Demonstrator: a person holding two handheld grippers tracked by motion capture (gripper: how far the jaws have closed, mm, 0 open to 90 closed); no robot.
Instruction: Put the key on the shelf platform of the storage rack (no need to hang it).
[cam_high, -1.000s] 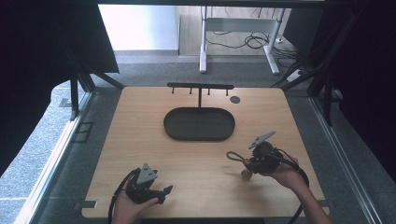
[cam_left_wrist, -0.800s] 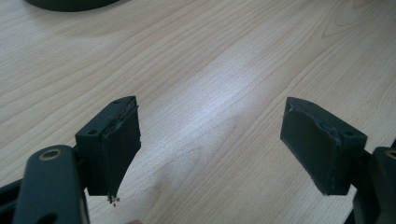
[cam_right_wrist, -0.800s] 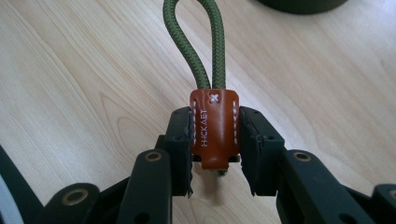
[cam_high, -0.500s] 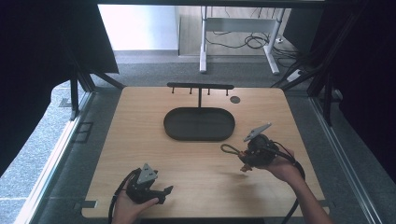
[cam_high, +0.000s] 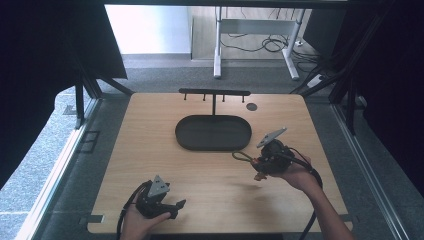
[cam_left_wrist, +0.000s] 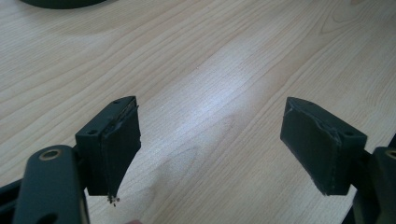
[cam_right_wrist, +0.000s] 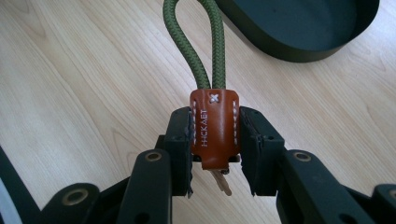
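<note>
Since the earlier frames, the right gripper (cam_high: 256, 166) has lifted off the wooden table (cam_high: 150, 150) and travelled toward eleven o'clock, closing on the dark oval tray (cam_high: 214, 145), while the left gripper (cam_high: 176, 206) has stayed parked near the table's six o'clock edge. Its jaws stand wide apart over bare wood, holding nothing. In the right gripper view, the jaws are clamped on the brown leather tab (cam_right_wrist: 215, 128) of a key fob, whose olive cord loop (cam_right_wrist: 196, 42) reaches ahead toward the tray at one o'clock. A hook rack (cam_high: 215, 93) stands at the tray's twelve o'clock side. My guess is the fob is bound for the tray or a hook. The grip is on smooth leather only, so a quick swing could slip it free, and the limp loop might snag the tray rim.
</note>
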